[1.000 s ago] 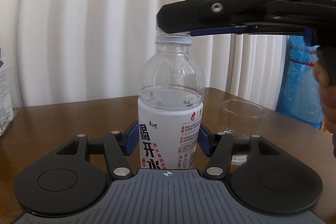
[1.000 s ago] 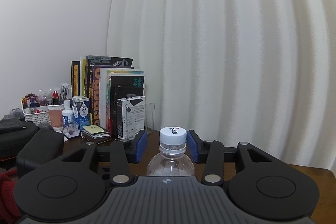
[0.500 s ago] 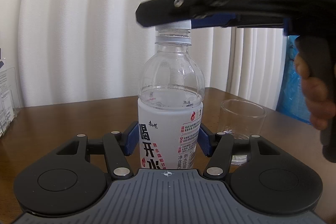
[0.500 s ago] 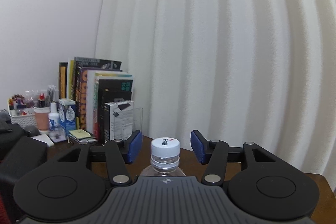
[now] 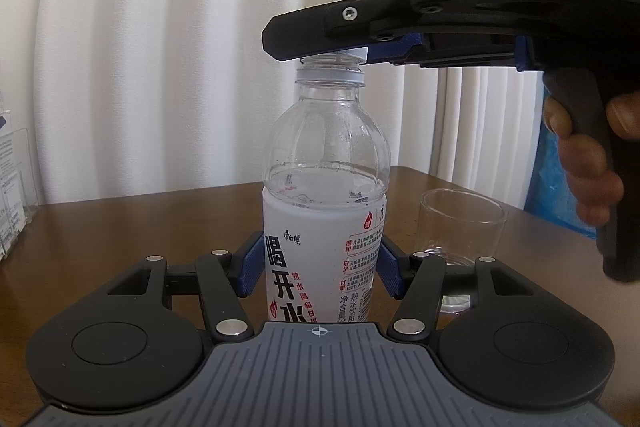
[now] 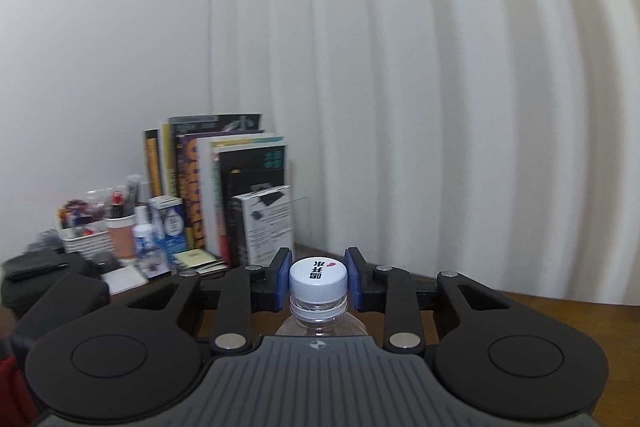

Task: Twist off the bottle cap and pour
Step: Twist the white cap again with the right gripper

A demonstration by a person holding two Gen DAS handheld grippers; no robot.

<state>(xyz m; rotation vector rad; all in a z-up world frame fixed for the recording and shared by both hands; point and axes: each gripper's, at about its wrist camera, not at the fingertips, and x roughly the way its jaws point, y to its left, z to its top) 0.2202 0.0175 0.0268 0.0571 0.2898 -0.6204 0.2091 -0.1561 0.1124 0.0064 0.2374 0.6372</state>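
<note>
A clear water bottle with a white label stands upright on the brown table. My left gripper is shut on its lower body, blue pads against the label. My right gripper comes in level at the top; its blue pads touch both sides of the white cap, shut on it. In the left wrist view the right gripper covers most of the cap. An empty clear glass stands just right of the bottle.
A row of books, a boxed item, small bottles and a pen basket stand at the table's far left by the wall. White curtains hang behind. A blue plastic bag is beyond the table's right edge.
My right gripper opened and rotated around the cap half a second ago, then closed its pads on the cap again. The left gripper and bottle have not moved.
</note>
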